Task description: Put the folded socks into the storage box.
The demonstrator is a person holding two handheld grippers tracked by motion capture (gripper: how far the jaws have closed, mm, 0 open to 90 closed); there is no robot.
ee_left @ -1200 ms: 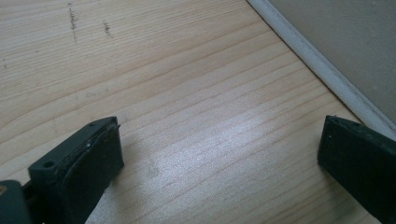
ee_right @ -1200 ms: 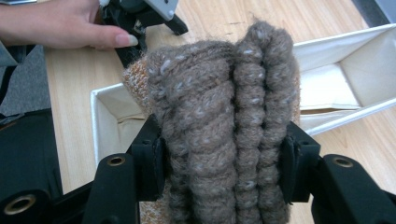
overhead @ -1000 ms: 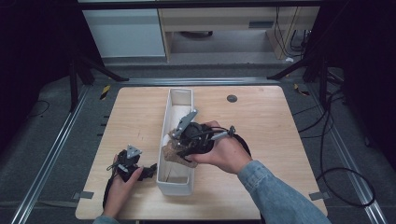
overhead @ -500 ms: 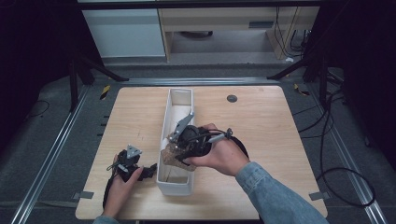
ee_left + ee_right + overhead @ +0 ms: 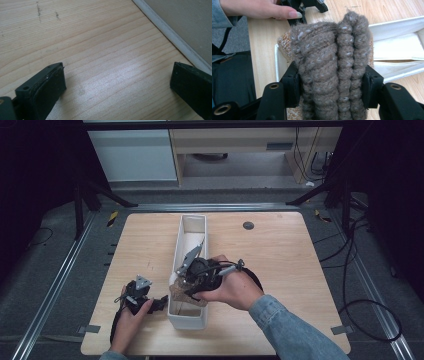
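My right gripper (image 5: 329,87) is shut on a thick brown knitted cloth (image 5: 332,67), folded into ribbed rolls between the jaws. In the high view that right gripper (image 5: 192,282) holds the knitted cloth (image 5: 181,293) over the near end of a long white box (image 5: 194,226). The left gripper (image 5: 159,303) rests on the wooden table (image 5: 280,255) just left of the box, held by a hand. In its own view the left gripper (image 5: 117,85) stands open over bare wood, with the box's wall (image 5: 175,27) at the upper right.
A small dark round spot (image 5: 248,225) sits on the table's far right part. Metal rails and black cables lie on the floor on both sides. The far end of the box is open white lining (image 5: 397,47).
The right gripper with the knitted cloth has shifted nearer along the box and slightly lower. The left gripper has stayed where it was.
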